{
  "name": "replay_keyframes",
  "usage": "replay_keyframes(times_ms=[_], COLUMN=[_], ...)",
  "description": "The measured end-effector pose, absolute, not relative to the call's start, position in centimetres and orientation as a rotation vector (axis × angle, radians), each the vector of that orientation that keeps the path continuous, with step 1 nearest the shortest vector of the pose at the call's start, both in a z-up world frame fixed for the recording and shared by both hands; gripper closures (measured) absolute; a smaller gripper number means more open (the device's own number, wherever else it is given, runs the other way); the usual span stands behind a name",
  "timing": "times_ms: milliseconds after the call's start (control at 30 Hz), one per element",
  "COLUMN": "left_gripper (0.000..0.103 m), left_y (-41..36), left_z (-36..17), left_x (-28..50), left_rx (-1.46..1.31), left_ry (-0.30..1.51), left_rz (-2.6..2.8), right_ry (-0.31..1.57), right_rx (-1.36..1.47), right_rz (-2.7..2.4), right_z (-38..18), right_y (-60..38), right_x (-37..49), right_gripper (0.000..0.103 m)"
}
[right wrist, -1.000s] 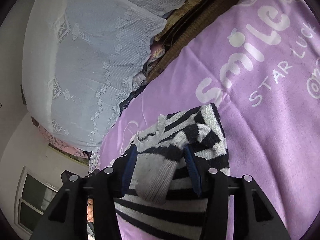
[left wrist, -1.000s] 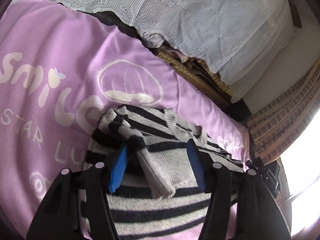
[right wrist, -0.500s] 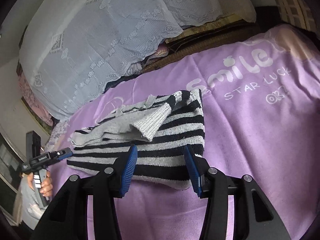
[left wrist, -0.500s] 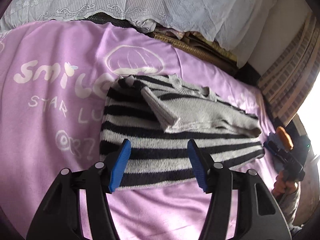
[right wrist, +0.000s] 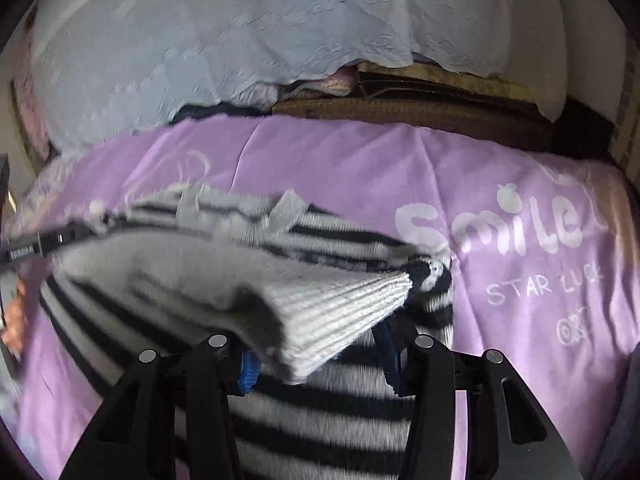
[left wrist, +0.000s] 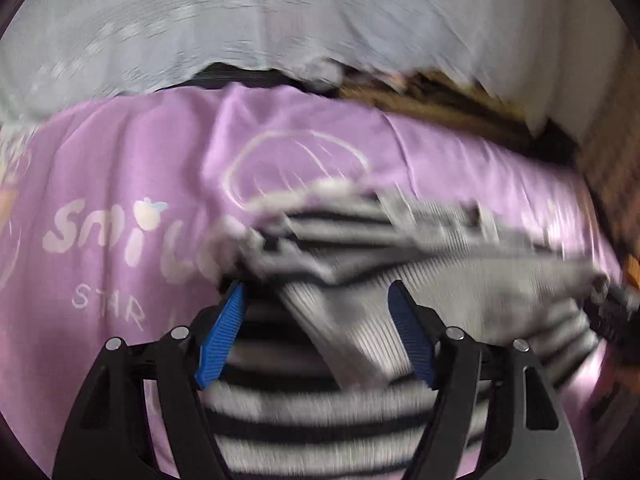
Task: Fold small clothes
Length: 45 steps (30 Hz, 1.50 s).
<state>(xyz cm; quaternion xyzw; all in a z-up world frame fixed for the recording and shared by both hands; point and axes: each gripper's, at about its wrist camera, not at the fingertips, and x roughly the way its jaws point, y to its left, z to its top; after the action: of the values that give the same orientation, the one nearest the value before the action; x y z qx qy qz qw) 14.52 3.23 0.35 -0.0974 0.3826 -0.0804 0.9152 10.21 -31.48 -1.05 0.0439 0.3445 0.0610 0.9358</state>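
Both wrist views close over sweater

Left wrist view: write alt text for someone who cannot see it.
A black-and-grey striped sweater, sleeves folded across it, lies on a purple blanket printed "smile". The left gripper hovers over it, its blue-padded jaws opening with knit between them. The picture is blurred.

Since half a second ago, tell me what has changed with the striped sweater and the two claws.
Both claws have come back in close over the black-and-grey striped knit sweater after standing back from it. The left claw is opening, with the grey ribbed sleeve lying between its blue pads, not pinched. The sleeve's cuff now drapes over the right claw. The sweater still lies folded on the purple printed blanket.
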Motion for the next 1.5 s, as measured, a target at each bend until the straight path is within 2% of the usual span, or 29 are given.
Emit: replay_keyframes(times_ms=[133, 200, 367, 533, 633, 700, 833, 1067, 1133, 1267, 1333, 1400, 1500], left_gripper=[0.033, 0.033, 0.033, 0.032, 0.021, 0.018, 0.018, 0.018, 0.018, 0.018, 0.018, 0.018, 0.017], left_y=[7.9, 8.6, 7.3, 5.9, 5.8, 6.5, 6.3, -1.4, -1.2, 6.0, 9.3, 10.3, 8.6], left_z=[0.3, 0.3, 0.9, 3.5, 4.2, 3.8, 2.4, -0.6, -0.4, -1.2, -2.9, -3.0, -1.0], left_x=[16.9, 16.7, 15.9, 13.5, 11.3, 11.0, 10.8, 12.2, 15.1, 19.5, 19.7, 19.6, 18.5], left_rx=[-0.589, -0.616, -0.444, -0.256, -0.052, -0.036, 0.027, 0.271, 0.200, -0.293, -0.538, -0.598, -0.519], left_ry=[0.754, 0.720, 0.748, 0.697, 0.695, 0.726, 0.793, 0.839, 0.816, 0.843, 0.869, 0.884, 0.836], left_rz=[-0.199, -0.221, -0.311, -0.439, -0.447, -0.472, -0.504, -0.439, -0.251, 0.036, -0.066, -0.144, -0.216], right_ry=[0.638, 0.630, 0.618, 0.626, 0.624, 0.625, 0.642, 0.653, 0.649, 0.630, 0.632, 0.642, 0.642], right_rx=[0.517, 0.628, 0.564, 0.483, 0.469, 0.468, 0.468, 0.480, 0.483, 0.473, 0.460, 0.444, 0.425], right_rz=[0.153, 0.188, 0.209, 0.207, 0.219, 0.219, 0.217, 0.224, 0.228, 0.230, 0.232, 0.239, 0.252], right_z=[-1.2, -1.8, -1.7, -1.6, -1.4, -1.3, -1.7, -1.9, -1.6, -0.9, -0.8, -0.9, -0.8], right_y=[-35.6, -36.8, -36.2, -34.9, -34.5, -34.4, -34.4, -34.3, -34.2, -34.0, -33.6, -33.0, -32.0], right_x=[13.5, 14.0, 13.4, 12.6, 12.1, 12.0, 12.2, 12.4, 12.6, 12.6, 12.6, 12.7, 12.7], right_gripper=[0.054, 0.053, 0.053, 0.053, 0.047, 0.043, 0.042, 0.041, 0.041, 0.041, 0.041, 0.041, 0.041])
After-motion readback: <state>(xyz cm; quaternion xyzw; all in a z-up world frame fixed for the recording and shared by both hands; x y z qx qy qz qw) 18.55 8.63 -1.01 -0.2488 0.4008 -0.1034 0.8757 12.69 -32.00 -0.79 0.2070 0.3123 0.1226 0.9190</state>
